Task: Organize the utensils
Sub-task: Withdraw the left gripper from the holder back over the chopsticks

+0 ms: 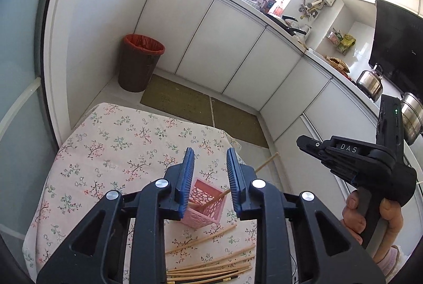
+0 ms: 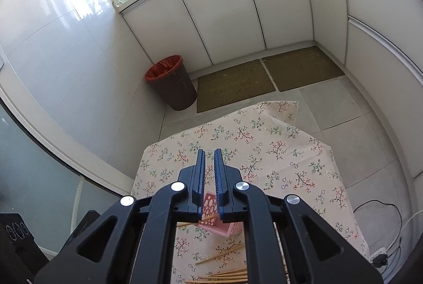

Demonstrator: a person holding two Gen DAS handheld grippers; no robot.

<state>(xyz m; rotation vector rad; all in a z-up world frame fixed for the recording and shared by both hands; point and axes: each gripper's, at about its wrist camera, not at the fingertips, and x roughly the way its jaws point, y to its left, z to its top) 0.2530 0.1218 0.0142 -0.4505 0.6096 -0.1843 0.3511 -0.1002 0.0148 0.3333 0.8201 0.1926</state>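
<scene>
Left wrist view is showing the left gripper (image 1: 210, 155) hanging over a table draped in a floral cloth (image 1: 111, 141), its blue pads standing apart with nothing pressed between them. Below and between those pads a pink perforated basket (image 1: 205, 207) is sitting on the cloth, and one wooden chopstick (image 1: 239, 182) is leaning in it, its upper end sticking out past the table's far right edge. Nearer the camera, a loose bunch of chopsticks (image 1: 211, 266) is lying flat on the cloth, just beside the basket. At the right edge, a hand (image 1: 370, 218) is gripping the handle of the right gripper (image 1: 304, 141), which is pointing leftward over the floor. Right wrist view is showing that right gripper (image 2: 209, 154) with its jaws drawn nearly together, only a thin slit showing and nothing caught in it; the pink basket (image 2: 211, 207) is lying beneath it. A brown bin with a red liner (image 1: 140, 63) is standing by the white cabinets (image 1: 232, 46).
</scene>
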